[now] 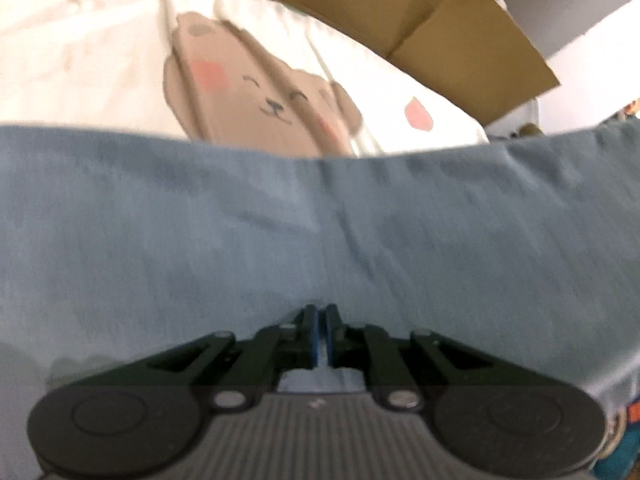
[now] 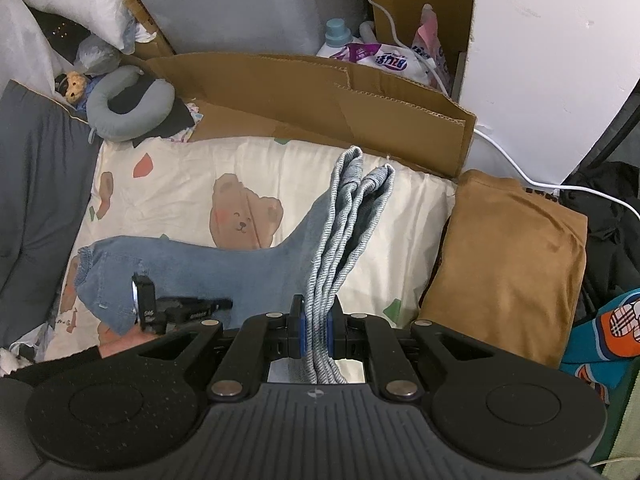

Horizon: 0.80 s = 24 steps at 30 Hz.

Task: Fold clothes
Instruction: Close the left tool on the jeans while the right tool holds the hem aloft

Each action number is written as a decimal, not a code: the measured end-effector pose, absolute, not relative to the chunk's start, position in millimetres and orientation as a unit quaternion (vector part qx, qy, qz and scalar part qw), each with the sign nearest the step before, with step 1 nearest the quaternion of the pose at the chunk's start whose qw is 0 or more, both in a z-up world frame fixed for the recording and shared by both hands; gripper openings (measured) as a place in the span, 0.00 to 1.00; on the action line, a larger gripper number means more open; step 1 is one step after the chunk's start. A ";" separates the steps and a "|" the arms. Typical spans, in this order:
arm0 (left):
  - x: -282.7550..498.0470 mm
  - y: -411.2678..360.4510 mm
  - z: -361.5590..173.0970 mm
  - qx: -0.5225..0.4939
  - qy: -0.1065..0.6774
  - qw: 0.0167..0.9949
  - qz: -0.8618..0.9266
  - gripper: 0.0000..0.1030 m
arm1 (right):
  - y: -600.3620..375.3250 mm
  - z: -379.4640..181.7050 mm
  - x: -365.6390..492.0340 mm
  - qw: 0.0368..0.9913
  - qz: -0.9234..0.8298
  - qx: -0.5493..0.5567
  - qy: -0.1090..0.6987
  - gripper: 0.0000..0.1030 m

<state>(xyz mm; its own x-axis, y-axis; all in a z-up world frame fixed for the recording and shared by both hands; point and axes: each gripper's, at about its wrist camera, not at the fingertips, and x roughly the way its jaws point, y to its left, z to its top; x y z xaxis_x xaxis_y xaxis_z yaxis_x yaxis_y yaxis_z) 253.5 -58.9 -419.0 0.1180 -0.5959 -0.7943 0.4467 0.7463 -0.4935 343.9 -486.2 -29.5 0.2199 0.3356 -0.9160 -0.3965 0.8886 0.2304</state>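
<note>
While draped over bear-print sheet (image 2: pixel 192 168), faded blue jeans (image 2: pixel 224 264) (bunched), both tools clenched on denim.

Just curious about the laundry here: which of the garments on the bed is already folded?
The brown garment at the bed's right edge, lying flat and squared. The blue jeans hang clamped in both grippers, unfolded.

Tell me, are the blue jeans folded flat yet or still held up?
Still held up: the blue jeans hang doubled between both tongs above the bear sheet, with bunched layers pinched in the right tongs.
</note>
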 end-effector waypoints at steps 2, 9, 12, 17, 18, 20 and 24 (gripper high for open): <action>261.7 -62.6 -419.9 -0.068 0.559 0.750 -0.347 0.04 | -483.7 -30.0 344.3 0.778 0.235 -0.030 0.582 0.08; 284.1 -145.4 -423.3 -0.073 0.542 0.771 -0.325 0.05 | -471.9 -22.9 342.3 0.776 0.241 -0.034 0.582 0.08; 295.8 -154.4 -425.9 -0.078 0.541 0.774 -0.319 0.04 | -467.3 -21.8 341.2 0.774 0.244 -0.035 0.584 0.08; 295.7 -156.4 -427.0 -0.094 0.547 0.769 -0.316 0.05 | -455.9 -14.8 342.3 0.770 0.247 -0.036 0.587 0.08; 290.6 -154.4 -426.7 -0.097 0.548 0.767 -0.319 0.05 | -452.3 -11.4 343.0 0.770 0.249 -0.038 0.586 0.08; 278.0 -148.8 -426.6 -0.101 0.552 0.762 -0.323 0.05 | -445.0 -5.5 344.2 0.769 0.254 -0.040 0.585 0.08; 247.6 -135.3 -428.0 -0.116 0.562 0.753 -0.323 0.05 | -426.1 6.3 344.8 0.768 0.269 -0.046 0.580 0.08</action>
<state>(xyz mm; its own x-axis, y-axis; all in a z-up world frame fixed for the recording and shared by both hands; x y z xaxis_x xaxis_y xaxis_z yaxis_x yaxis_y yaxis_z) 247.6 -135.3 -428.0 0.1596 -0.6162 -0.7713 0.3554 0.7648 -0.5375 344.8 -426.1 6.3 0.1829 0.3592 -0.9152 -0.4670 0.8509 0.2406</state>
